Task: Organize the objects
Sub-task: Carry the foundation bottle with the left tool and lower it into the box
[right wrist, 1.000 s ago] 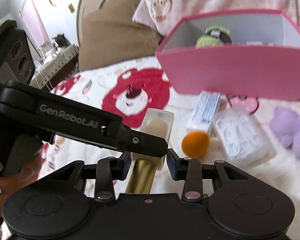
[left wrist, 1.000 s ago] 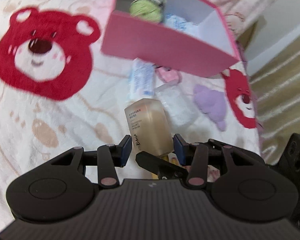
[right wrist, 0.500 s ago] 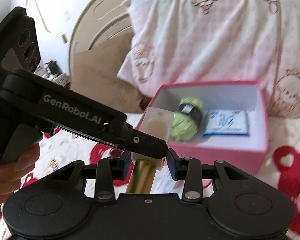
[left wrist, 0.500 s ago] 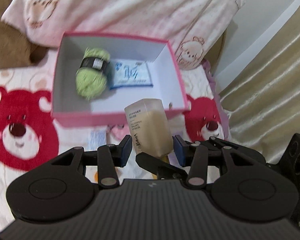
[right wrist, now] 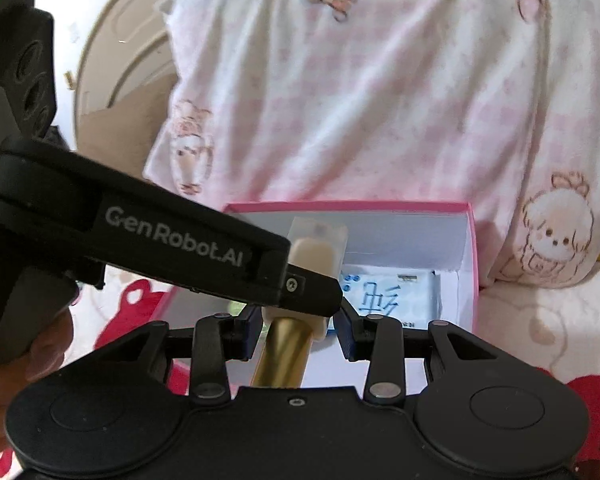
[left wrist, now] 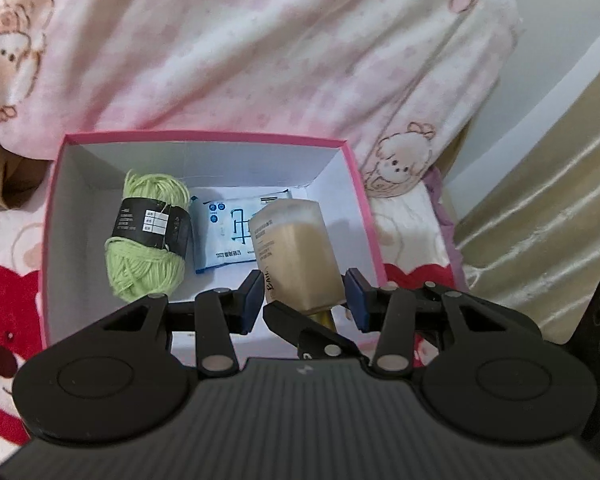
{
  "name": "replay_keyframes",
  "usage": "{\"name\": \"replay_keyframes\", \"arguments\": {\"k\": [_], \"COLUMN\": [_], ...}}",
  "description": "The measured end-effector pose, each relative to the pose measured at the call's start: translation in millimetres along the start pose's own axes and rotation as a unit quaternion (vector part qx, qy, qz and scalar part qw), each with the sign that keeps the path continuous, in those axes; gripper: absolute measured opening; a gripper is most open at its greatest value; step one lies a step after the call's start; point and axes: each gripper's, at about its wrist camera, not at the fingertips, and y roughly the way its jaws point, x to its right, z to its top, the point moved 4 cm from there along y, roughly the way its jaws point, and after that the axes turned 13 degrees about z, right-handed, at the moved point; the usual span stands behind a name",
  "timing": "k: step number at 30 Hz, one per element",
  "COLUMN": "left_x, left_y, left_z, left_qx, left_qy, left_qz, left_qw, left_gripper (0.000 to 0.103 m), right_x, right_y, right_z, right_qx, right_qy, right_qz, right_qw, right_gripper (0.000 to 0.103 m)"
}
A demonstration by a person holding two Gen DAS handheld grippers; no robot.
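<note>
Bottle point(left wrist: 296, 256) in both grippers above pink box point(left wrist: 204, 138), right side free.

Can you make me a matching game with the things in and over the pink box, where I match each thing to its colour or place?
Things:
1. yarn ball
2. wipes packet
3. bottle
4. box

Clues:
A. pink on the rim, white inside
B. beige with a gold cap, held above the box
C. light green with a black label
D. white and blue, lying flat on the box floor

Pairs: 1-C, 2-D, 3-B, 4-A
</note>
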Motion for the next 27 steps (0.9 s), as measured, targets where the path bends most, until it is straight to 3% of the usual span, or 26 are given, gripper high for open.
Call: {"name": "replay_keyframes", "arguments": {"k": [6,15,23,27], "left_x": [-5,-12,-17,-21], "left_y": [52,105,124,127], "left_z": [3,-2,7,8], "left_qx": [-0.032,-0.047,-0.04,-0.055], "left_qy": [-0.012,-0.058,-0.08,-0.081], "left_qz": [0.012,-0.034,-0.065,-0.062], "left_qw": [0.9993,0.9967,0.9939,0.9933], "left_gripper": [0.043,0.041,0.041,0.04], "right_x": [33,52,61,64], "right_y": [36,69,87,94], "right_z": [-10,-18,-16,-21], "right_qx": [-0.03,-0.077,-0.083,-0.111], "right_qy": [0.035,0.011,-0.034,-0.038], "right_qz": [-0.007,-0.094,-0.143,-0.135], "right_qw": [0.999,0.993,0.986,0.984], "right_gripper": [0.043,0.043,0.042,0.042]}}
